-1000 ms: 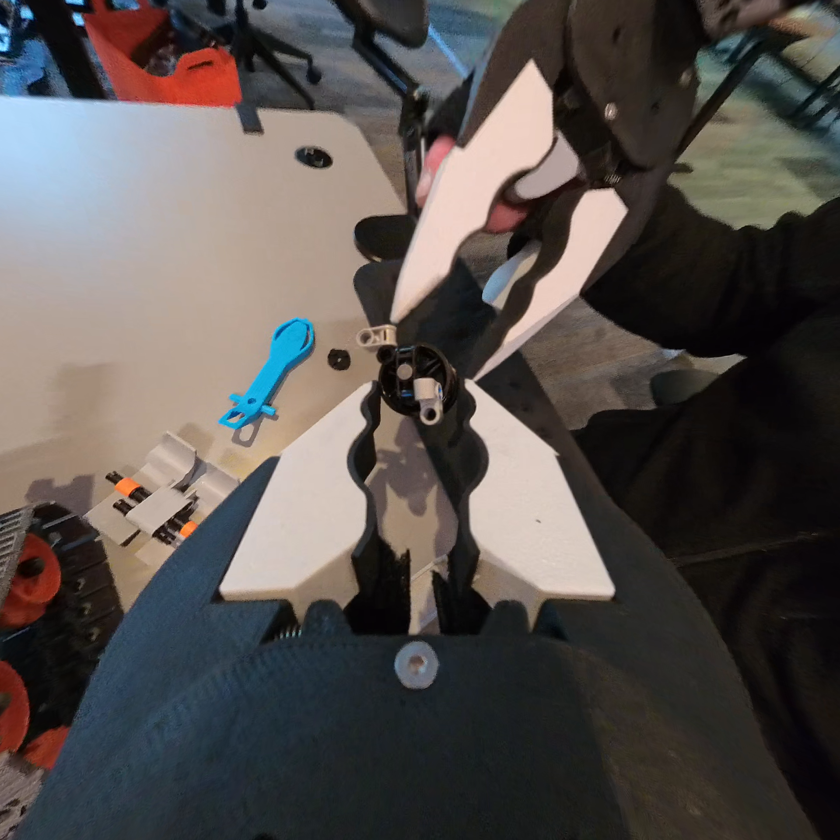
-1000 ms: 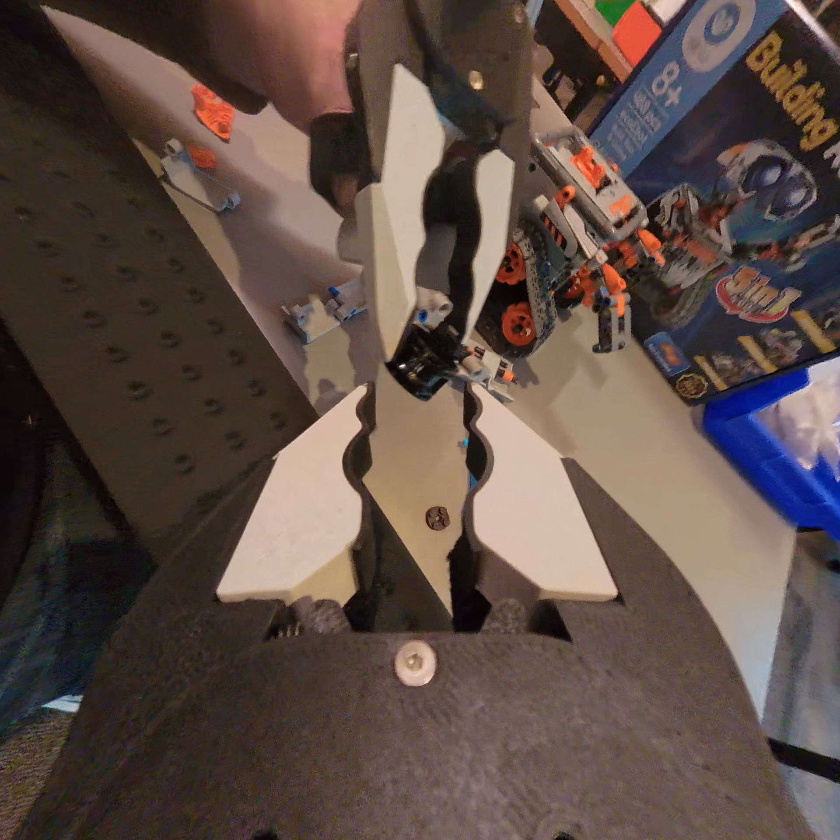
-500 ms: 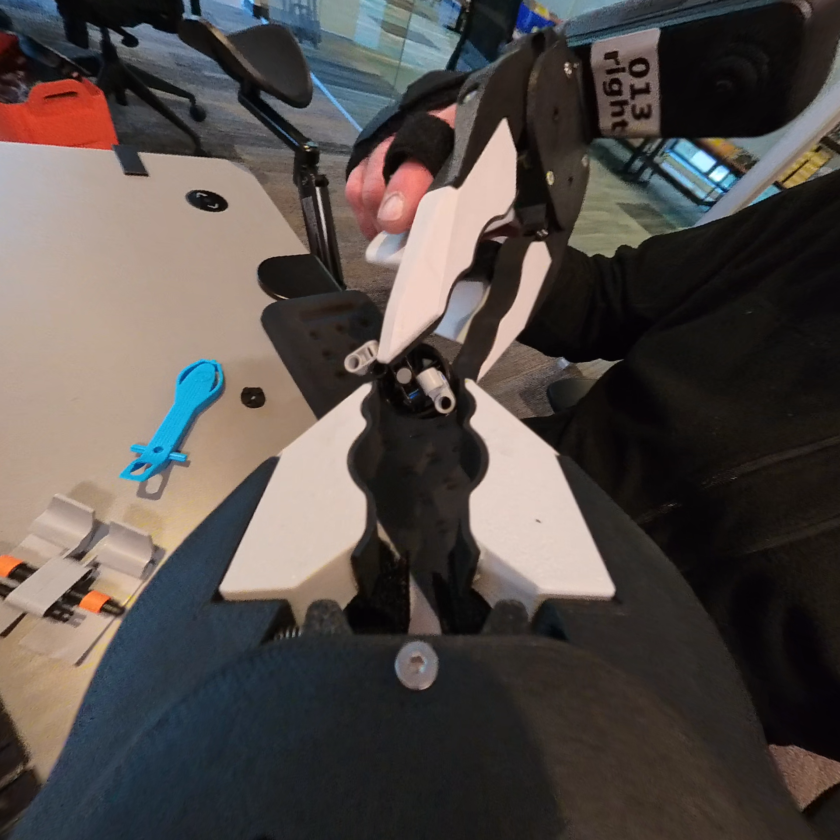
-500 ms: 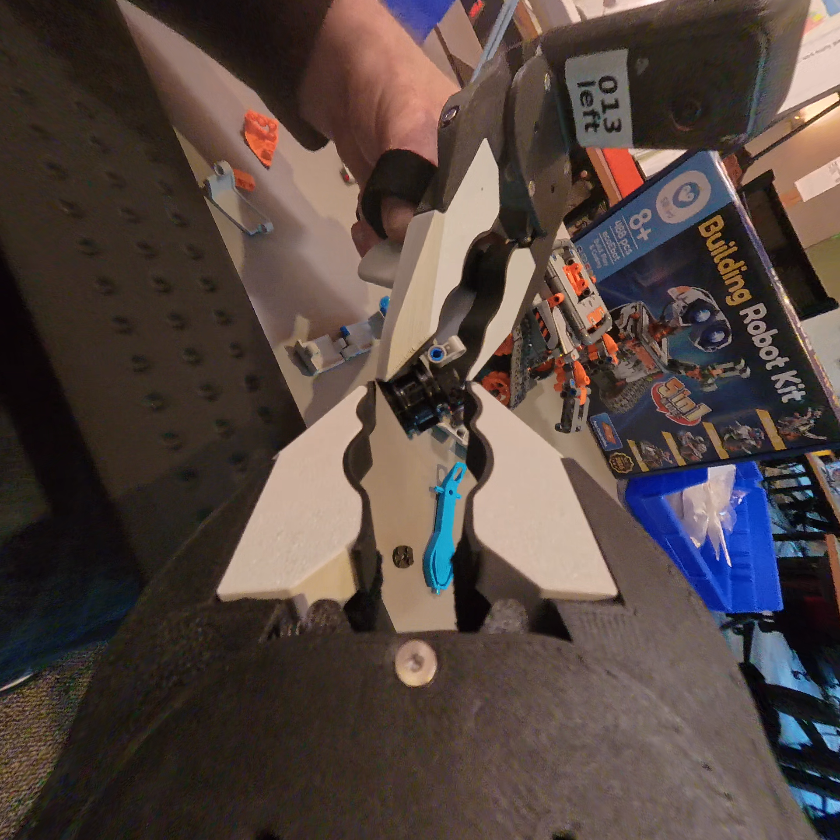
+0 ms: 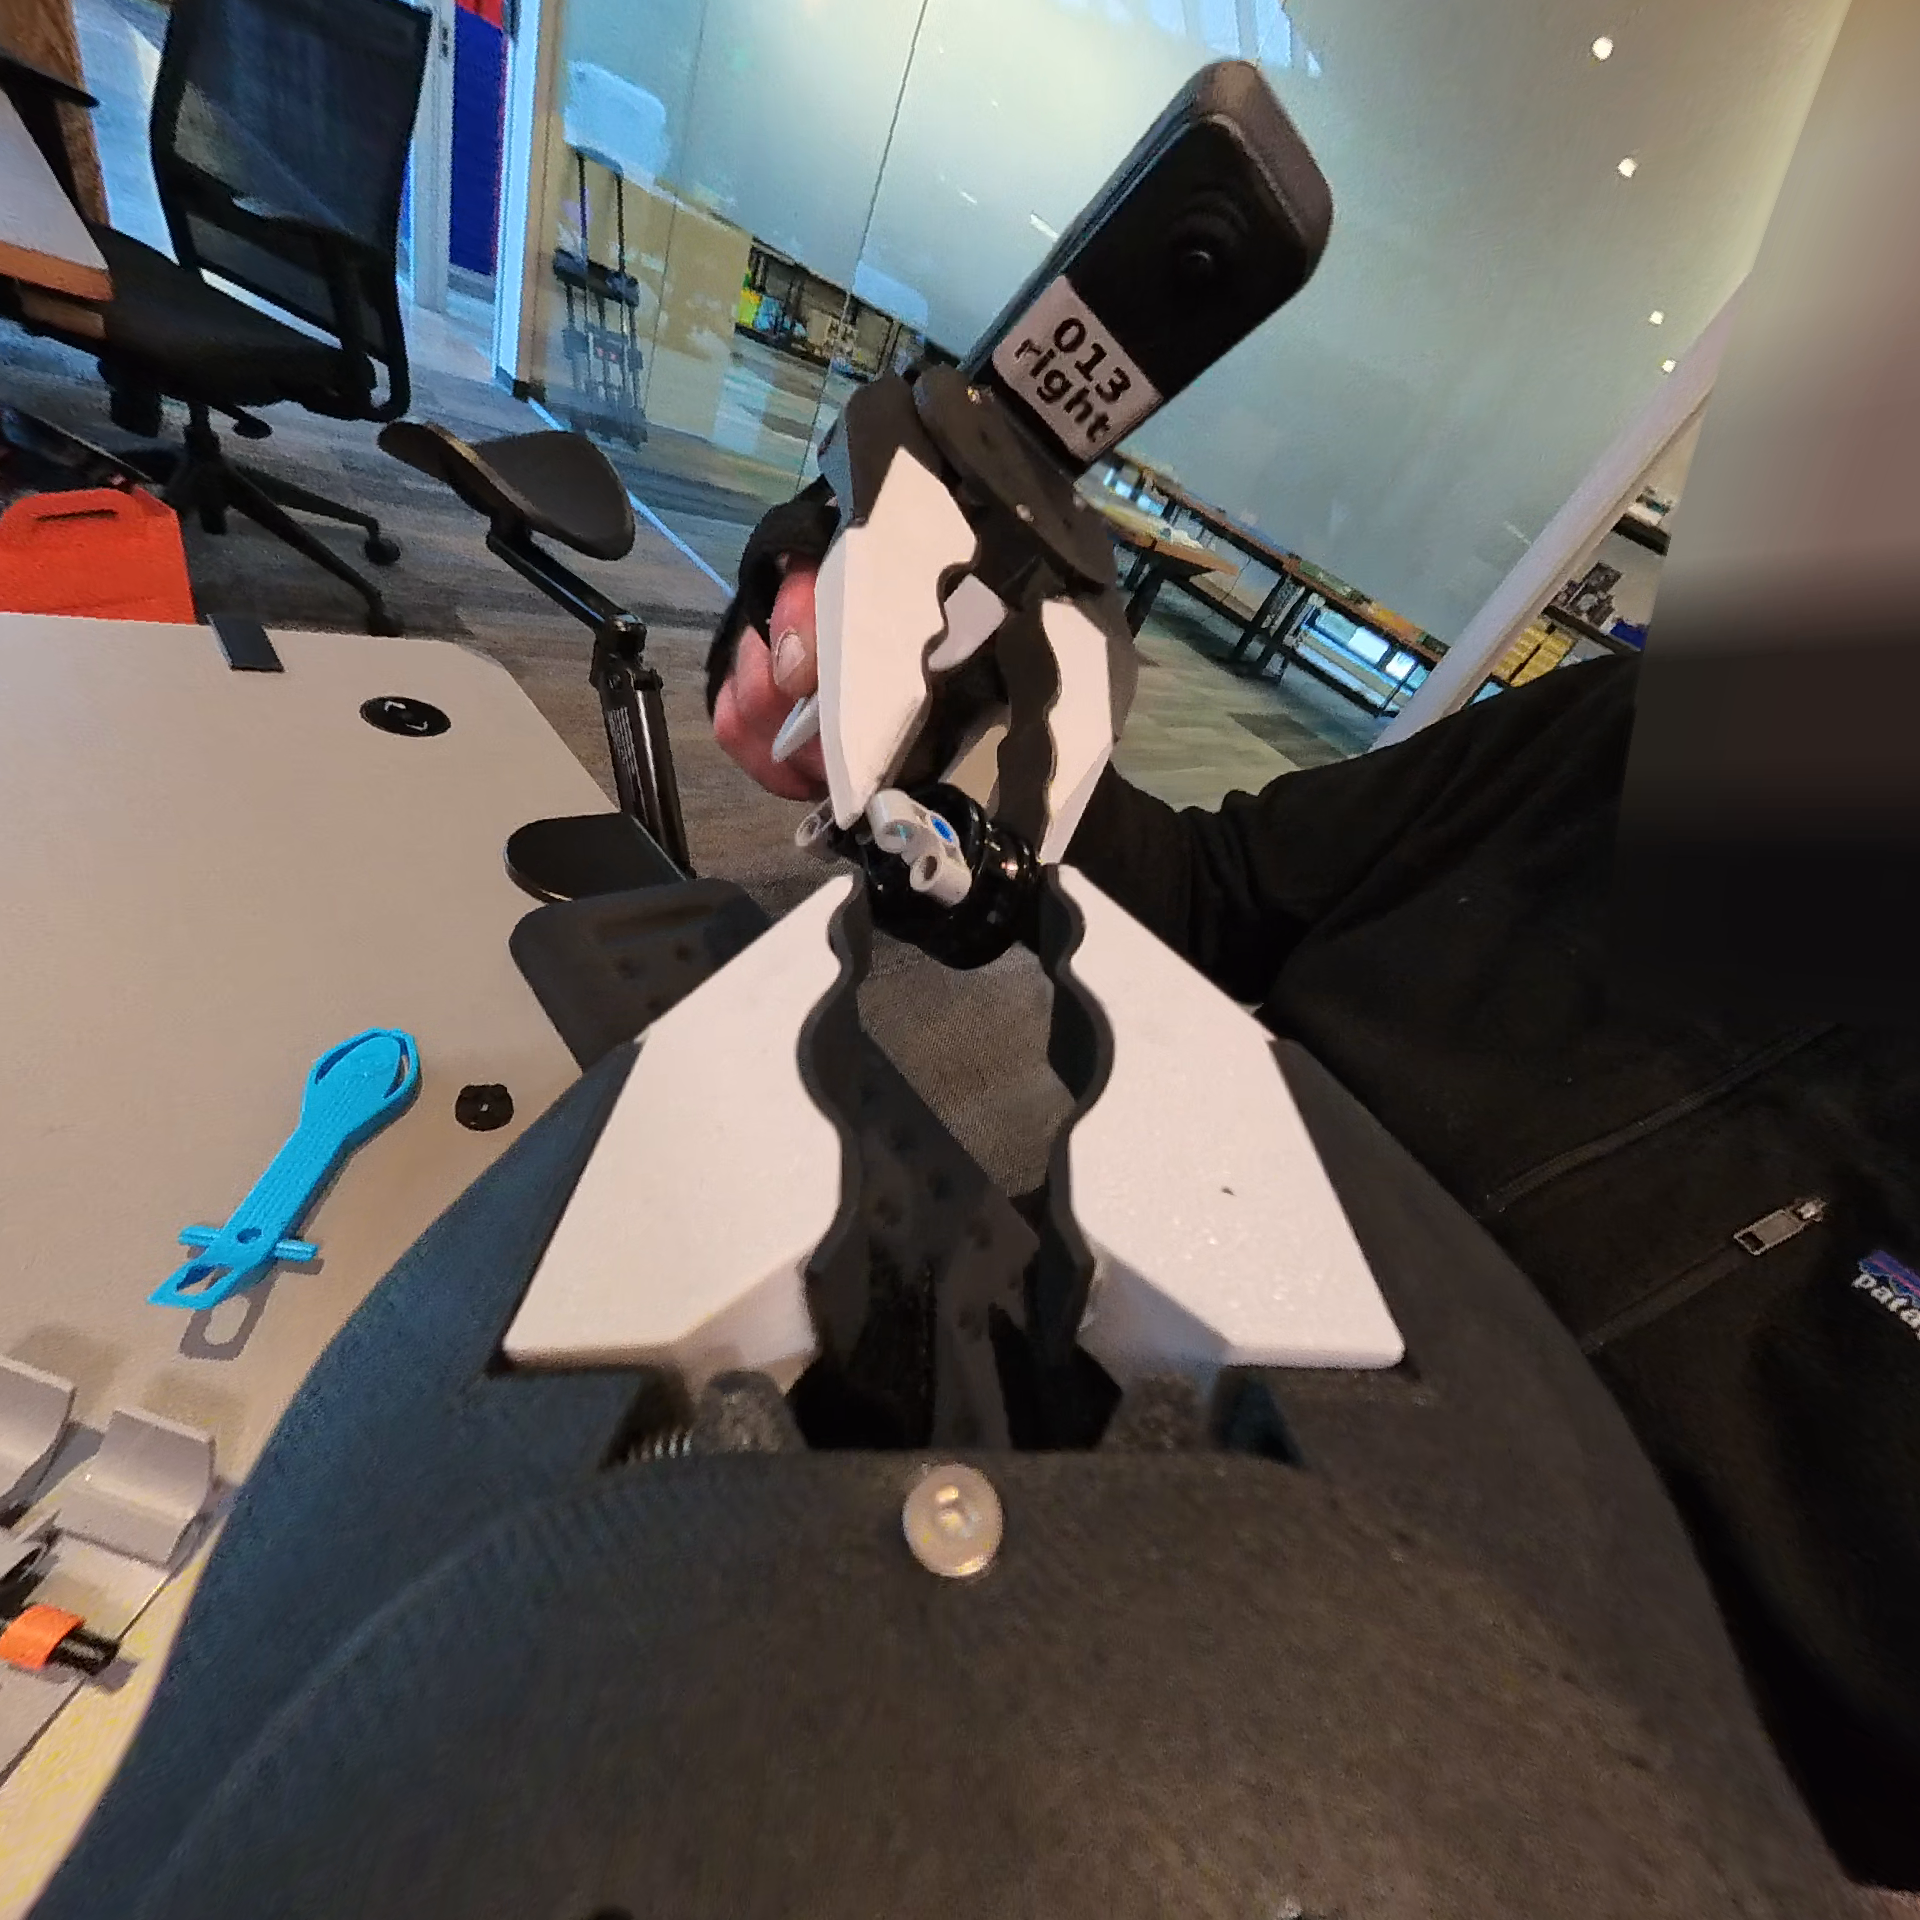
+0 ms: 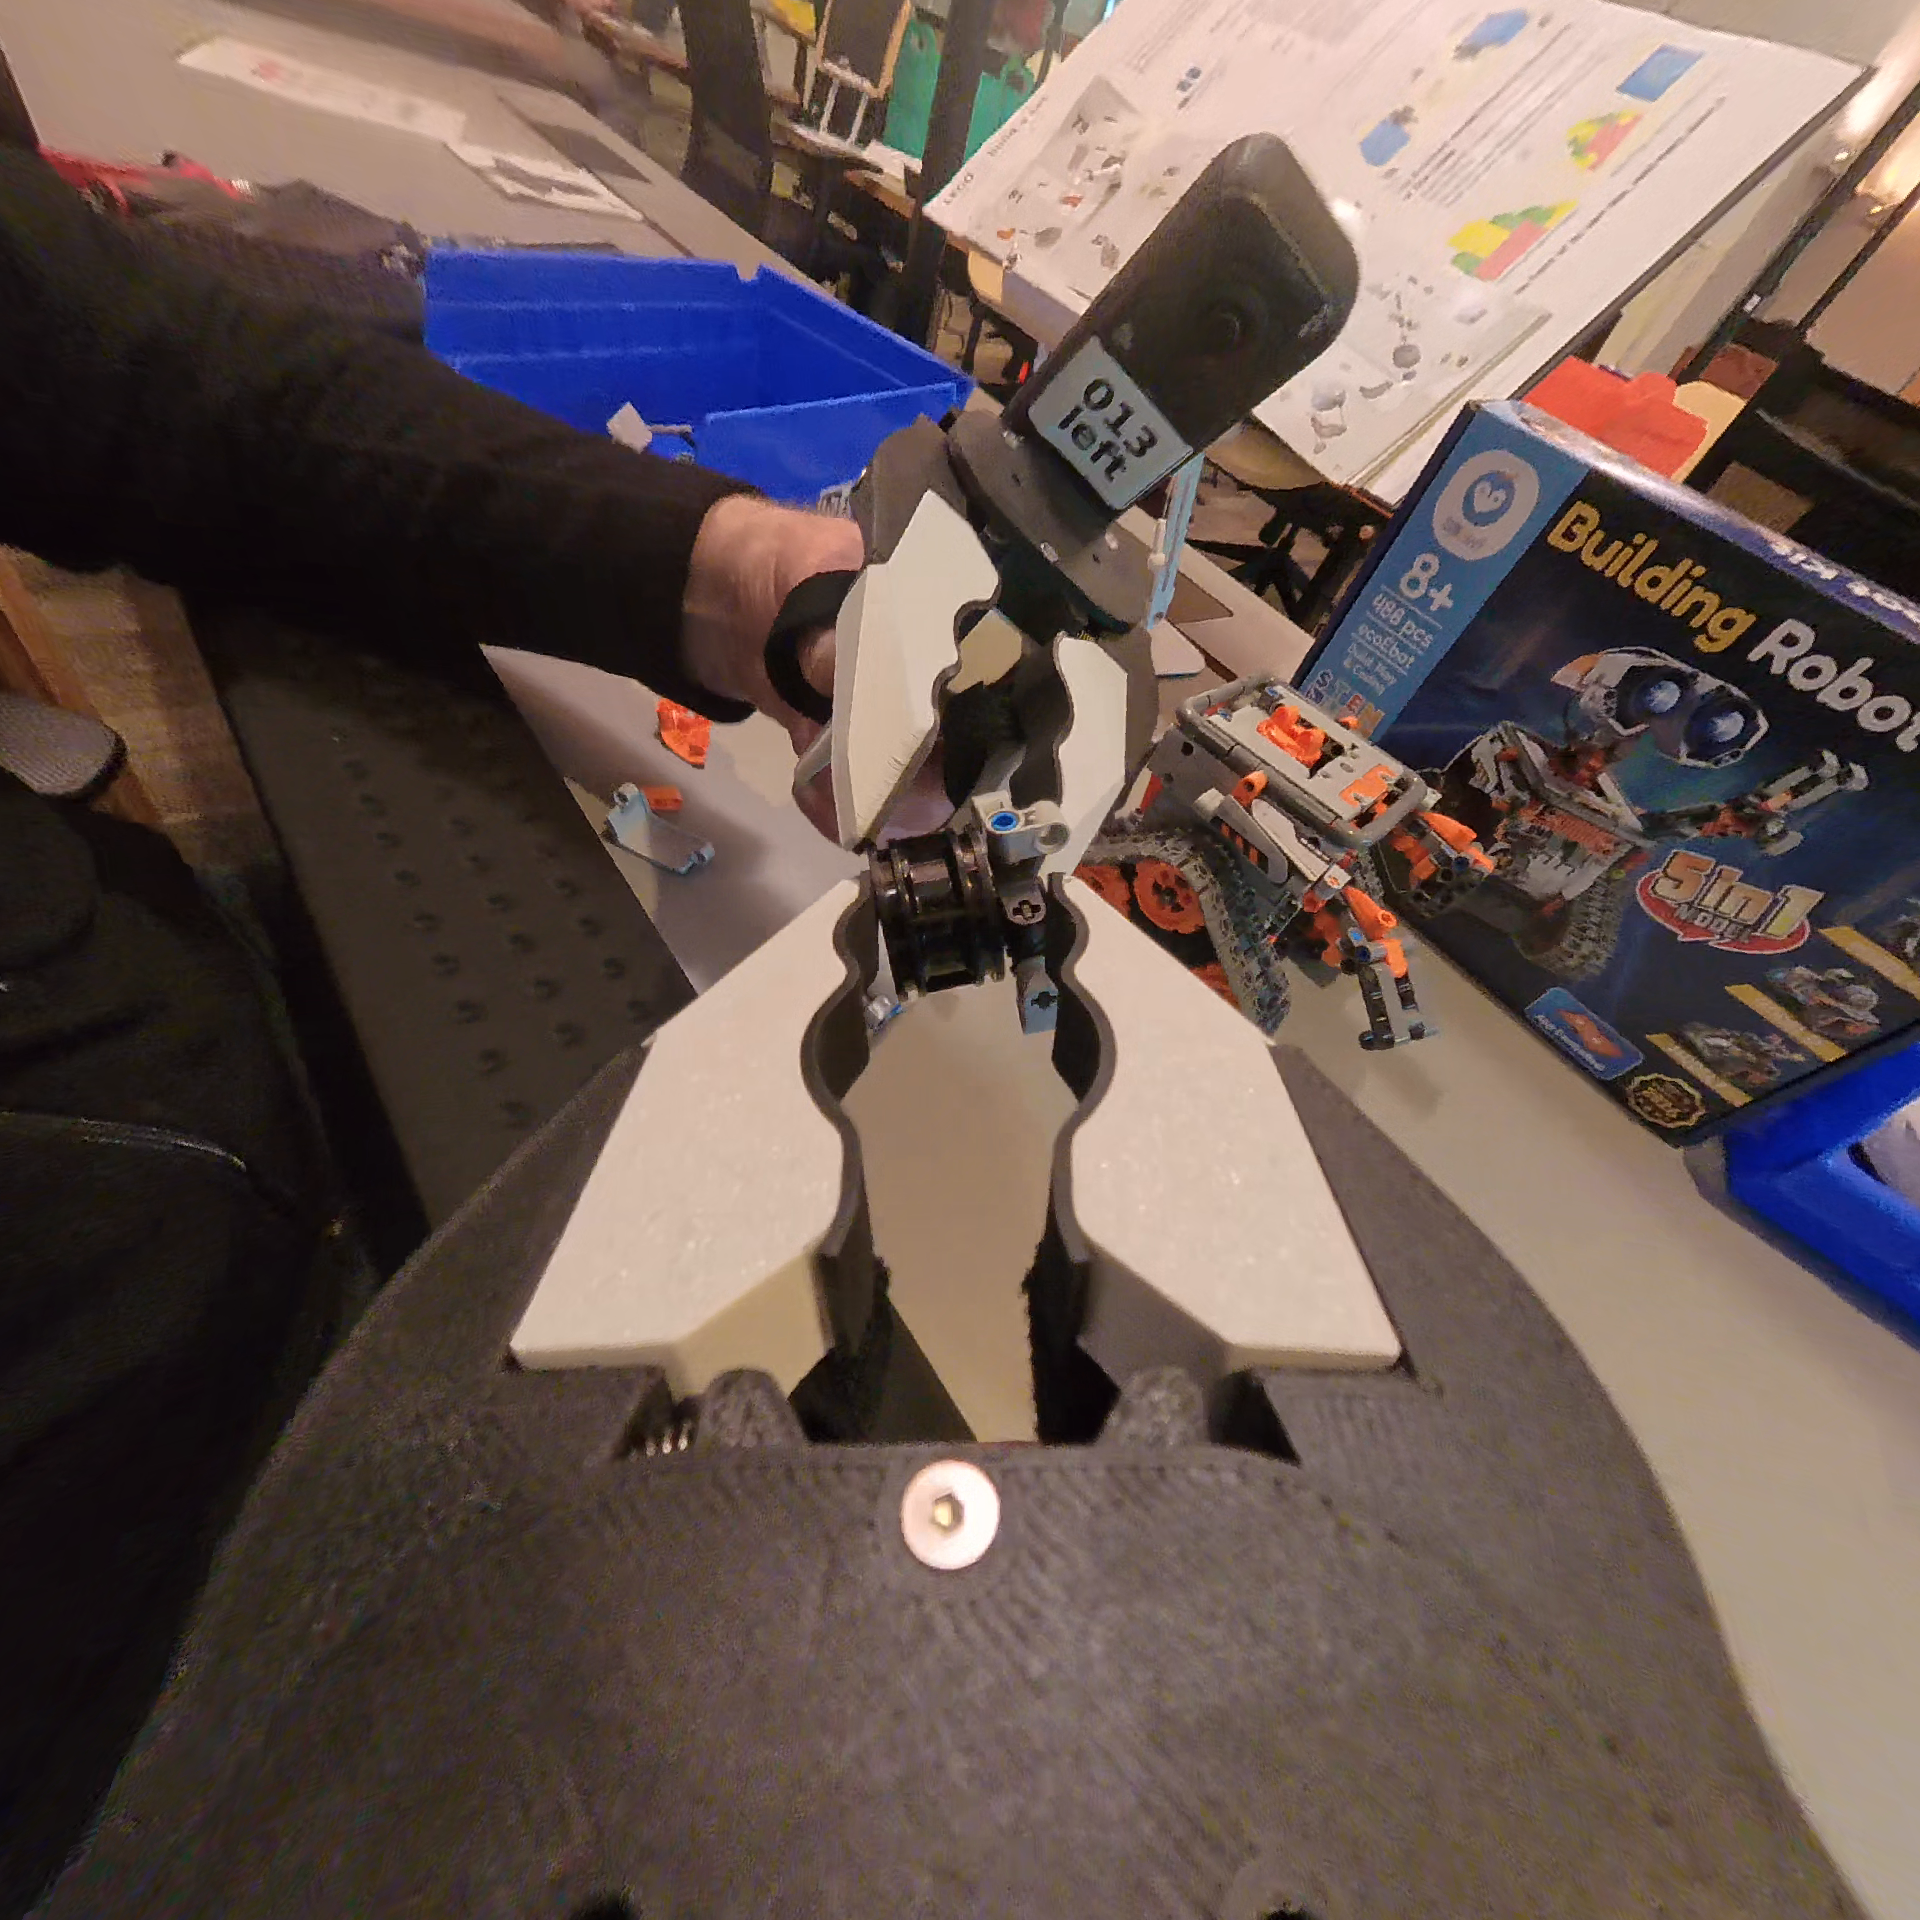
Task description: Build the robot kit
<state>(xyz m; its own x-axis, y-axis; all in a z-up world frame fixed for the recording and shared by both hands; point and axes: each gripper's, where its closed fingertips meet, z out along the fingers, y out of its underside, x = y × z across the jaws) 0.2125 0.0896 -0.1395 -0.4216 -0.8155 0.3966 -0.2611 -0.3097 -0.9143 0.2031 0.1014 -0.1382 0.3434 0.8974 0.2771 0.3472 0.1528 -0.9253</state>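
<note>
A black wheel hub with grey connector pieces and blue pins (image 5: pixel 935 914) hangs in the air between both grippers, beyond the table's edge. My left gripper (image 5: pixel 951 888) is shut on its lower part. My right gripper (image 5: pixel 951 831) comes down from above, its fingertips closed on the hub's top. In the right wrist view my right gripper (image 6: pixel 956 899) clamps the hub (image 6: pixel 935 925) by its sides, and the left gripper (image 6: pixel 961 831) reaches in from above. A hand holds each gripper.
On the white table (image 5: pixel 208 831) lie a blue tool (image 5: pixel 301 1164), a small black piece (image 5: pixel 483 1104) and grey parts (image 5: pixel 104 1475). An orange-and-grey tracked model (image 6: pixel 1278 831), a kit box (image 6: pixel 1662 779) and blue bins (image 6: pixel 675 343) stand behind. A black perforated pad (image 6: pixel 447 914) borders the table. The grippers are tip to tip, or close to it.
Both grippers have risen and tilted up with the hub between them, away from the table. The hub has turned, so its side now faces the right wrist view.
</note>
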